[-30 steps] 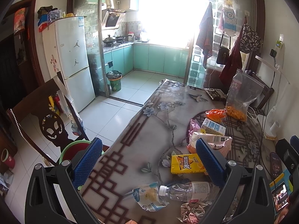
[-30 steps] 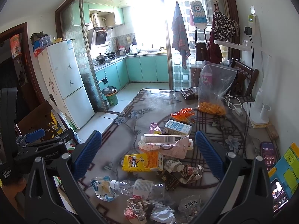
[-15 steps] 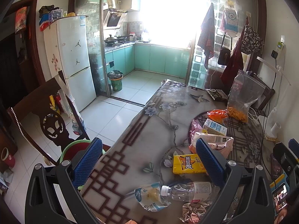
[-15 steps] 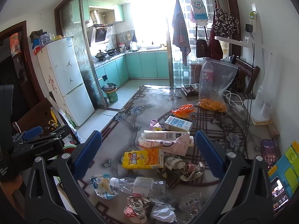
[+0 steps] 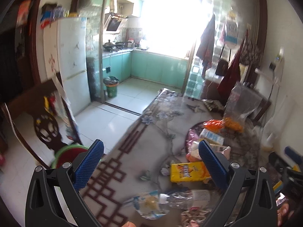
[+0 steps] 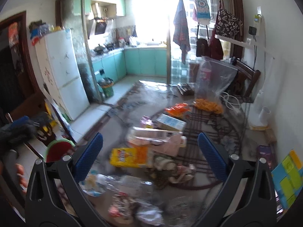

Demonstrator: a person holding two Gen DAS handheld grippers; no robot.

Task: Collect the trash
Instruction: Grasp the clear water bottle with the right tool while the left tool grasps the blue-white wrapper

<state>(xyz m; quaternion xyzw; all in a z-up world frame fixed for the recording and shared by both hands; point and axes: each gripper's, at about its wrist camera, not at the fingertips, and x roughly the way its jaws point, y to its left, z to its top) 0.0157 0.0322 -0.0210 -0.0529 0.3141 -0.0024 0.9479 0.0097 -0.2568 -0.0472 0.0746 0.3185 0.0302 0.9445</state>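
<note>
Left gripper: blue ribbed fingers spread wide, nothing between them, nothing touched. Poised above the near end of the patterned dining table with a grey floral cloth and dark red lattice border.

Right gripper: blue ribbed pads likewise spread wide, empty, clear of the litter below.

Trash, placed relative to the flat yellow snack box lying on the table:
- Just nearer the camera than the box, on its side: a crushed clear plastic bottle with a white cap, beside a round blue-and-white foil lid or pouch.
- Nearer still, at the lower edge: crumpled silvery wrappers, blurred.
- Just beyond the box: a pale pink paper bag, and past that a small white-and-blue carton and an orange crinkled wrapper.
- Well beyond the box, upright near the wall: a large clear plastic bag with orange snacks at its bottom.

Left of the box, off the table edge and low: a round red basin with a green rim, beside a dark carved wooden chair. Far beyond the box, on the kitchen floor: a green waste bin with a dark liner.

Strong motion blur in both views, the right wrist view especially.
</note>
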